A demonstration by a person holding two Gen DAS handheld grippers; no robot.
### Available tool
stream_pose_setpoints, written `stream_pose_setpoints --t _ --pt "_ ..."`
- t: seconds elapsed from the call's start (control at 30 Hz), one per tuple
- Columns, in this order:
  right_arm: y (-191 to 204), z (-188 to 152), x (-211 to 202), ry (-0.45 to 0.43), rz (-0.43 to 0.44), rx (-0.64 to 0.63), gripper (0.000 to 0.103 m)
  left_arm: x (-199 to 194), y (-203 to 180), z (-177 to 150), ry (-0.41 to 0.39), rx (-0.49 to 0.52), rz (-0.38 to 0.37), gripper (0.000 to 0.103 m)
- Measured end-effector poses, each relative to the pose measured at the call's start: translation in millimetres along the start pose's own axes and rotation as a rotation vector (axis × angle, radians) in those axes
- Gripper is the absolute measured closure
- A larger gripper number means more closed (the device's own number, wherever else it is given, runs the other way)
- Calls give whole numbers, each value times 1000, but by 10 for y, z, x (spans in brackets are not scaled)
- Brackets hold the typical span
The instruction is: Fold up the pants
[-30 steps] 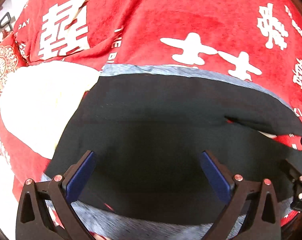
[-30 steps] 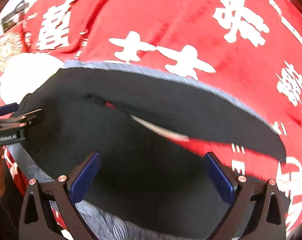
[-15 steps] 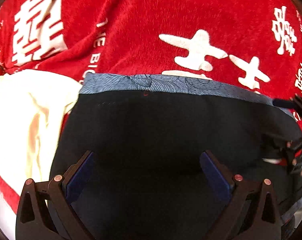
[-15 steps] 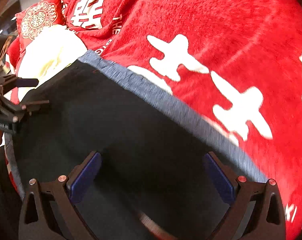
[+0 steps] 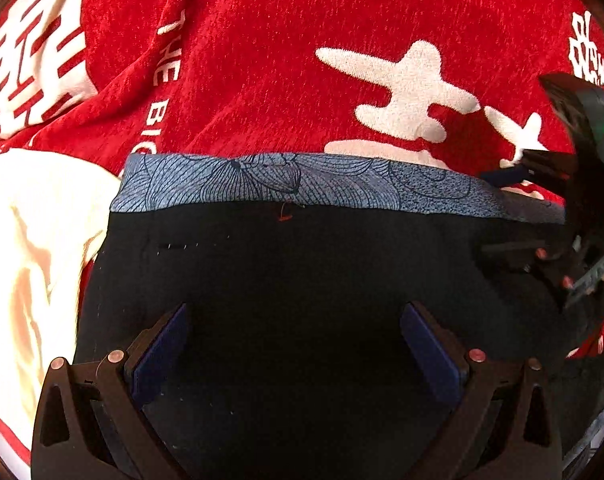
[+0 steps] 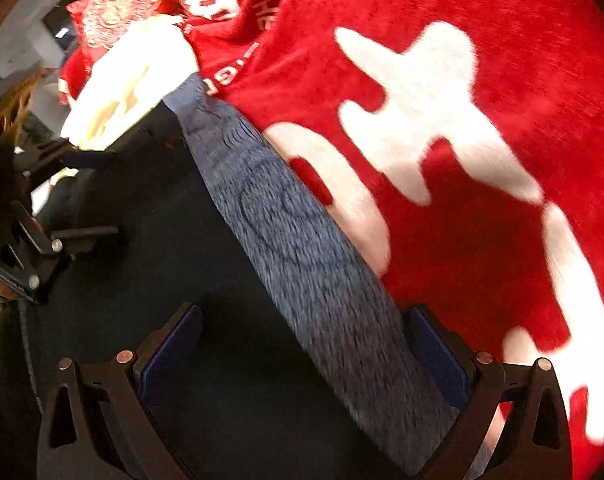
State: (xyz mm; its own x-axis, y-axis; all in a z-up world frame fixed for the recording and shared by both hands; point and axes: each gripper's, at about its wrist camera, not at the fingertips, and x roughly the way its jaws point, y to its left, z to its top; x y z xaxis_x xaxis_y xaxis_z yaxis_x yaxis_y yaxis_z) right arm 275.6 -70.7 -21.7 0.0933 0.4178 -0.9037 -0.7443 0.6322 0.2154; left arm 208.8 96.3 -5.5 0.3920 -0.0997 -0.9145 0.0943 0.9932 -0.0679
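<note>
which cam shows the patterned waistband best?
Left wrist. The waistband runs sharp and nearly full-width across the frame, line pattern readable, above the black pants. In the right wrist view the waistband runs diagonally, motion-blurred, pattern faint, its near end passing between that gripper's open jaws.

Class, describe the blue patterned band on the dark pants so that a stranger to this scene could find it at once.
Start from the red blanket with white characters that covers the whole surface. On it lie the dark pants, next to a cream cloth. The band runs along the pants' far edge where they meet the blanket: grey-blue with thin dark line drawings, the only patterned strip on otherwise plain dark fabric.
</note>
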Motion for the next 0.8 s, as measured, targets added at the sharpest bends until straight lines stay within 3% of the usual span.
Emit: stream_pose_setpoints --t 0.13,0.33,0.6,0.7,0.8 --pt "12 155 108 -10 46 -33 0 41 17 55 -1 6 -5 0" --pt "161 266 135 -4 5 -89 0 59 -2 73 -17 10 14 0" --pt "699 249 -253 -99 -207 -103 0 -134 40 8 -45 -69 44 0" --pt "956 196 -387 -100 -331 -111 0 -319 81 -84 -56 -92 62 0" --pt "1193 61 -561 -106 -377 -61 0 -581 136 -271 -64 -113 81 0"
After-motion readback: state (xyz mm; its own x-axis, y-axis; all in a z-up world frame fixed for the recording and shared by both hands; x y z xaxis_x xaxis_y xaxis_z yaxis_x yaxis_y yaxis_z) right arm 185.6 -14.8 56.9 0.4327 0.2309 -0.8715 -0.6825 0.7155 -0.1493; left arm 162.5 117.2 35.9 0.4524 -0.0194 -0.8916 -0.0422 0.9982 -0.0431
